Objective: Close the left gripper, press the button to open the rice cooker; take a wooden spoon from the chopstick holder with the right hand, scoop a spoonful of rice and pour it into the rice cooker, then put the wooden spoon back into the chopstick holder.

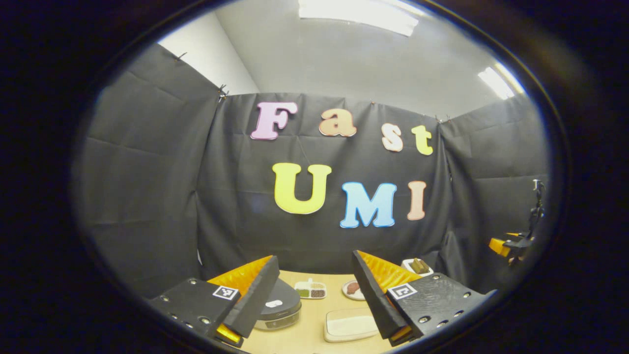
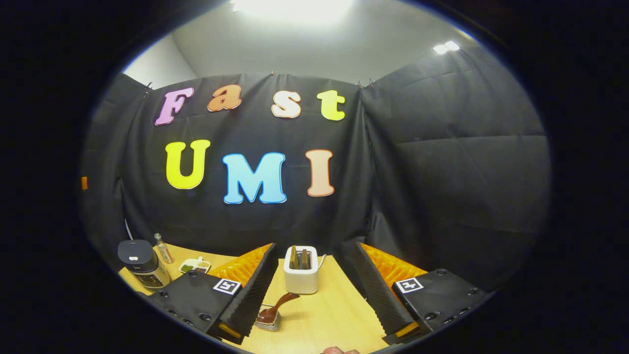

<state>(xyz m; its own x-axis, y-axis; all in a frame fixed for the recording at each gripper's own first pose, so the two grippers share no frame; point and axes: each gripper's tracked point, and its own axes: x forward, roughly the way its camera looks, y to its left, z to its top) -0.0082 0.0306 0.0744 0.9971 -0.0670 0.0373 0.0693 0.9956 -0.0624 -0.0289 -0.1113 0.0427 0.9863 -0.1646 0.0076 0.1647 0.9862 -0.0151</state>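
Left hand-held gripper (image 1: 314, 295) spread wide, held above rice cooker (image 1: 277, 309), lid down, at left of surface (image 1: 314, 339). Press fingers together first, then tip onto lid button. Right hand-held gripper (image 2: 314, 290) also spread, facing chopstick holder (image 2: 301, 276) w/ wooden spoon.

A pale wooden table (image 1: 314, 324) carries everything; seen past my left fingers, the rice cooker (image 1: 278, 309) sits just behind the left one with its lid down, a flat white tray of rice (image 1: 350, 325) lies between the two, and a small divided dish (image 1: 310, 289) sits farther back; between my right fingers the white chopstick holder (image 2: 301, 275) stands upright, a brown spoon rest (image 2: 271, 314) nearer, beside the left one.
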